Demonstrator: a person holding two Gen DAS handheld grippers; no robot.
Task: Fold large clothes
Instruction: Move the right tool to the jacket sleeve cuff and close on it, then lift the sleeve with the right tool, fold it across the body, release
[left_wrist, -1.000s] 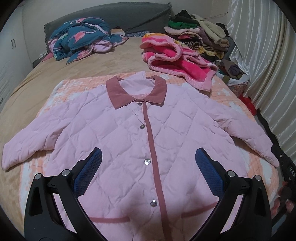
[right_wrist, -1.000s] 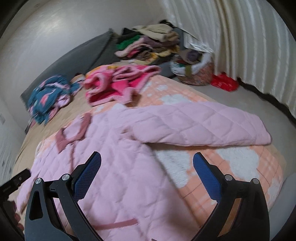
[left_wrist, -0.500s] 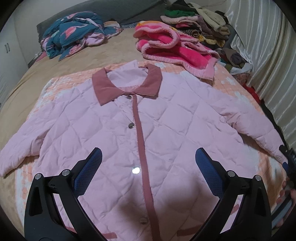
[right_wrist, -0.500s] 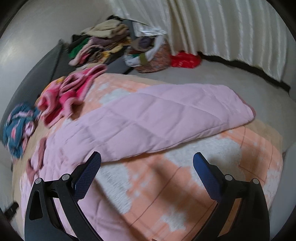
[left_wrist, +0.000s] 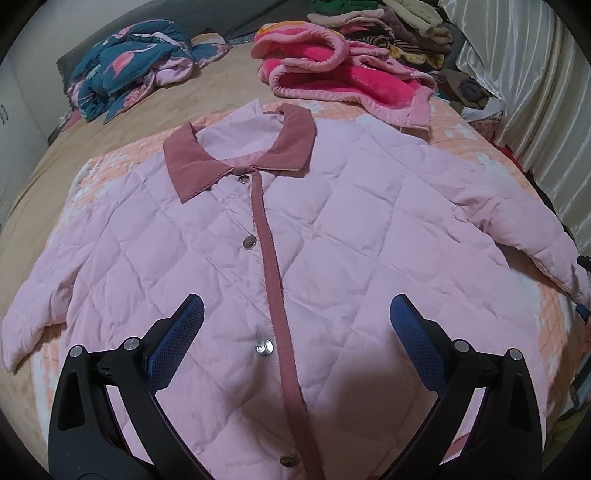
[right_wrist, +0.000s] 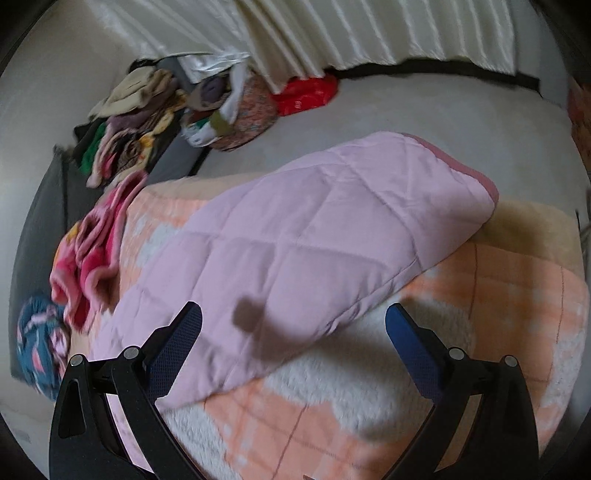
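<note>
Jaws apart on both, your left gripper (left_wrist: 295, 325) has neared the jacket (left_wrist: 332, 236) collar, your right gripper (right_wrist: 293, 328) its sleeve (right_wrist: 325, 229).

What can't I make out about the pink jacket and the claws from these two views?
- Pink jacket hem: cut off by the bottom edge of the left wrist view, behind the left claw.
- Left sleeve cuff: distorted at the fisheye rim.
- Jacket body: outside the right wrist view; only the right sleeve shows.
- Clothes pile: motion-blurred.
- Right claw: open, holding nothing.
</note>
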